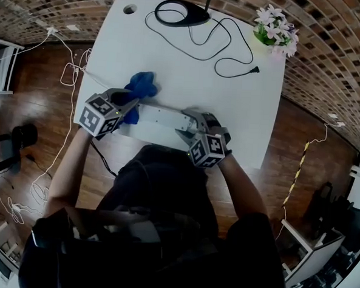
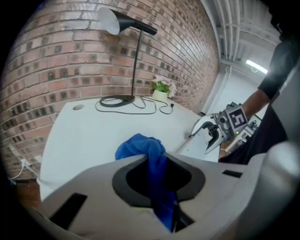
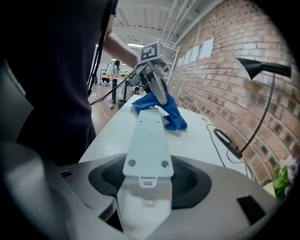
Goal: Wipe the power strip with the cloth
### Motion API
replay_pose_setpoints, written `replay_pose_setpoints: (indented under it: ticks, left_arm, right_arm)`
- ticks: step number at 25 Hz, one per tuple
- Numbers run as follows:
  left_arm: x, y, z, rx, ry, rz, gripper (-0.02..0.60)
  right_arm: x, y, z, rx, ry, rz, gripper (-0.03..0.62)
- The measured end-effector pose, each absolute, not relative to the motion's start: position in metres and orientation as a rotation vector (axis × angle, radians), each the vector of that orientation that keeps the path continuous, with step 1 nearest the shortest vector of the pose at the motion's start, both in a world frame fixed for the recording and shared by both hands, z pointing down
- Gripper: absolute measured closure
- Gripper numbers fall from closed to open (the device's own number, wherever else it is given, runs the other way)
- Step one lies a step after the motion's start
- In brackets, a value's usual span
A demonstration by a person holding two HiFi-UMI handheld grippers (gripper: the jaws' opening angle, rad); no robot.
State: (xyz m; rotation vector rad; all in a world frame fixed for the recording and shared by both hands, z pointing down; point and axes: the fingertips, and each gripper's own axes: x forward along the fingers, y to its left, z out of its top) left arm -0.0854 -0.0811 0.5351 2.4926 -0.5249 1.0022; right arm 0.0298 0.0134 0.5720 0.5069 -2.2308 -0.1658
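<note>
Between the jaws of the left claw (image 2: 157,176): blue cloth (image 2: 140,147), pinched narrow, with a bunch of it spilling out ahead of the tips. The right claw (image 3: 145,197) has its jaws wide and clamped across one end of the white power strip (image 3: 149,140). The strip runs straight ahead from that claw, and its far end touches the cloth bunch under the left claw. The two claws face each other along the strip, over the near edge of the white table (image 1: 231,101). I can't tell whether the strip is lifted or flat.

Step in hand, as I judge it, is the wipe stroke at the strip's far end. To do it well:
- Keep the right claw clamped so the strip doesn't skid.
- Press the loose bunch of cloth flat on the strip, not the jaw tips.
- Drag along the length toward the right claw and stop short of its jaws.
- Regrip afterwards to reach the covered end.
- The pinch on the cloth is small, so the cloth could slip out under drag.

Counts:
- Power strip: 1
- Cloth: 1
- Claws: 2
- Table: 1
- Lamp (image 2: 126,23): 1, well ahead of both claws, with its cord (image 1: 225,52) loose on the table.
- Flower pot (image 1: 275,29): 1, at the far corner, ahead of the right claw.
</note>
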Motion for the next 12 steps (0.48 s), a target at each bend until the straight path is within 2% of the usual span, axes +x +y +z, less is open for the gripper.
replay_pose_setpoints:
  ticks: [7,9,10,11,12]
  left_arm:
    - [-0.056,-0.062,0.539,2.532,-0.007,1.219,0.465]
    - [-0.053,-0.063,0.537,2.535,0.09,1.273,0.401]
    - [-0.051,-0.059,0.536,2.52,0.158,1.293,0.391]
    - [-0.049,-0.051,0.536,2.492,0.237,1.315,0.322]
    - [-0.047,-0.042,0.537,2.462,0.314,1.354,0.288]
  right_arm:
    - [0.033,0.001,0.56,0.538,-2.027,-0.564,0.316]
    - [0.032,-0.001,0.553,0.526,-2.01,-0.639,0.316]
    - [0.029,-0.002,0.549,0.518,-2.009,-0.661,0.316]
    - [0.027,-0.002,0.546,0.509,-2.008,-0.677,0.317]
    - [0.025,-0.002,0.545,0.499,-2.003,-0.692,0.318]
